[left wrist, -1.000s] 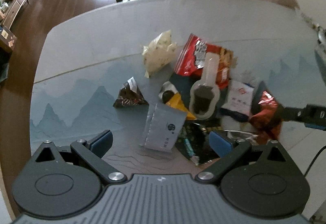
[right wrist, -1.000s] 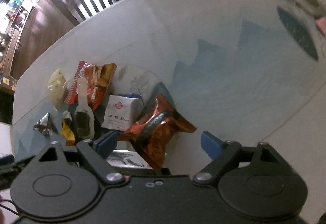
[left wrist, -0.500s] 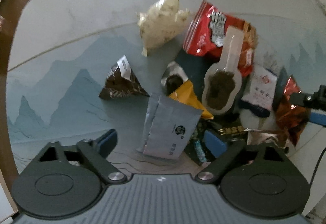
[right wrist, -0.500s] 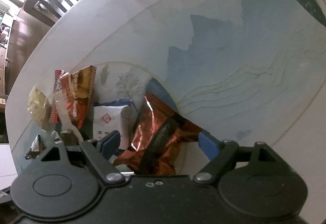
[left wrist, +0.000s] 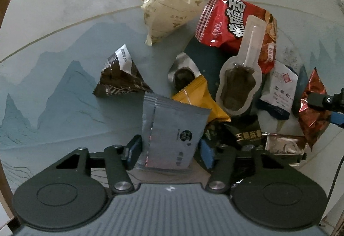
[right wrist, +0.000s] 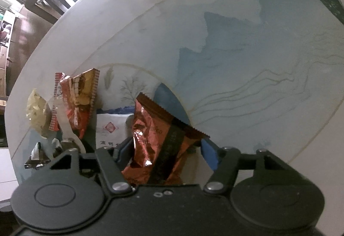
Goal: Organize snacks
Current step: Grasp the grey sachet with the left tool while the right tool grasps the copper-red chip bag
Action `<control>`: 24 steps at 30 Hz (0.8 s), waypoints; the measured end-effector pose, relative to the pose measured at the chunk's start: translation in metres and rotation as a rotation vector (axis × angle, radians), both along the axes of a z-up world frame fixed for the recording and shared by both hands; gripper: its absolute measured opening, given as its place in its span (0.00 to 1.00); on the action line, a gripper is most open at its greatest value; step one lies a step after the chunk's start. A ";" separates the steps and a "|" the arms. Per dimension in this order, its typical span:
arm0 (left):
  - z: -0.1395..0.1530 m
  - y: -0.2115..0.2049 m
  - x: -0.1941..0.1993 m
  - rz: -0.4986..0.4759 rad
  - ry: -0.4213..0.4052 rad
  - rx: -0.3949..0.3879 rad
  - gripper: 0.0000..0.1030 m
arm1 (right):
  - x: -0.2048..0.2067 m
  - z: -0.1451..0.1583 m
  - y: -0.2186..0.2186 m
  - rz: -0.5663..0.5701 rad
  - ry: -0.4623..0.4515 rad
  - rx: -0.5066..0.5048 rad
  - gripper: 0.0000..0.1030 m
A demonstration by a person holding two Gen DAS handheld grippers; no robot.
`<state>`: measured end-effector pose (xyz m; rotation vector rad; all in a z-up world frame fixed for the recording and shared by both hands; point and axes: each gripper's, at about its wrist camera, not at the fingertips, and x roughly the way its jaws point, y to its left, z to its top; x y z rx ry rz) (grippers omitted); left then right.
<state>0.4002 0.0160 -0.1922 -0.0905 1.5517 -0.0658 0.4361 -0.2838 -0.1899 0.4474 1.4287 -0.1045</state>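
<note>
The round bench [left wrist: 64, 10], smooth and printed with pale blue mountains, is carrying a heap of crinkly snack packets at centre and right of the frame. The left claw [left wrist: 169, 150] is closing around a flat grey foil pouch [left wrist: 172, 128]; the right claw [right wrist: 165, 150] is closing around a shiny copper wrapper [right wrist: 159, 135]. Slick foil could be slipping free or dragging neighbours along.

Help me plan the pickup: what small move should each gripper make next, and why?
Probably finish closing before lifting. The left gripper straddles the grey sachet, the right gripper the copper foil packet; both jaws are closing, and gaps still show beside the pads.
</note>
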 end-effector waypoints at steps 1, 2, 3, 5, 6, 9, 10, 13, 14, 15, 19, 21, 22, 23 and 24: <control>0.000 -0.001 -0.001 -0.001 -0.003 0.001 0.51 | 0.000 0.000 0.000 0.004 -0.003 0.000 0.61; 0.001 0.001 -0.002 0.000 -0.004 -0.001 0.51 | -0.001 0.001 0.001 0.006 -0.007 0.000 0.60; 0.000 0.000 -0.003 0.006 -0.008 0.000 0.49 | -0.001 0.002 0.001 0.009 -0.010 -0.001 0.59; 0.000 0.000 -0.005 0.016 -0.020 0.004 0.46 | -0.002 0.004 0.003 0.014 -0.015 -0.003 0.57; 0.001 0.000 -0.007 0.018 -0.024 0.004 0.46 | -0.003 0.006 0.003 0.018 -0.022 -0.003 0.53; 0.005 0.003 -0.014 0.042 -0.040 0.005 0.46 | -0.005 0.010 0.006 0.033 -0.045 -0.002 0.47; 0.006 0.005 -0.016 0.052 -0.046 0.006 0.46 | -0.006 0.012 0.006 0.038 -0.049 0.004 0.46; 0.012 0.011 -0.021 0.076 -0.067 0.005 0.46 | -0.010 0.018 0.008 0.057 -0.066 0.010 0.42; 0.015 0.013 -0.022 0.084 -0.074 0.002 0.46 | -0.011 0.021 0.009 0.062 -0.072 0.015 0.37; 0.018 0.014 -0.023 0.092 -0.084 -0.001 0.46 | -0.013 0.024 0.009 0.067 -0.077 0.019 0.36; 0.035 0.025 -0.027 0.135 -0.117 -0.005 0.46 | -0.020 0.038 0.009 0.086 -0.112 0.020 0.35; 0.044 0.027 -0.029 0.150 -0.137 -0.006 0.46 | -0.024 0.043 0.008 0.087 -0.119 0.029 0.33; 0.052 0.027 -0.030 0.153 -0.147 -0.013 0.46 | -0.026 0.047 0.009 0.091 -0.123 0.032 0.33; 0.058 0.029 -0.032 0.159 -0.159 -0.018 0.46 | -0.029 0.052 0.010 0.099 -0.133 0.030 0.33; 0.064 0.030 -0.034 0.163 -0.168 -0.021 0.46 | -0.032 0.057 0.011 0.107 -0.143 0.027 0.33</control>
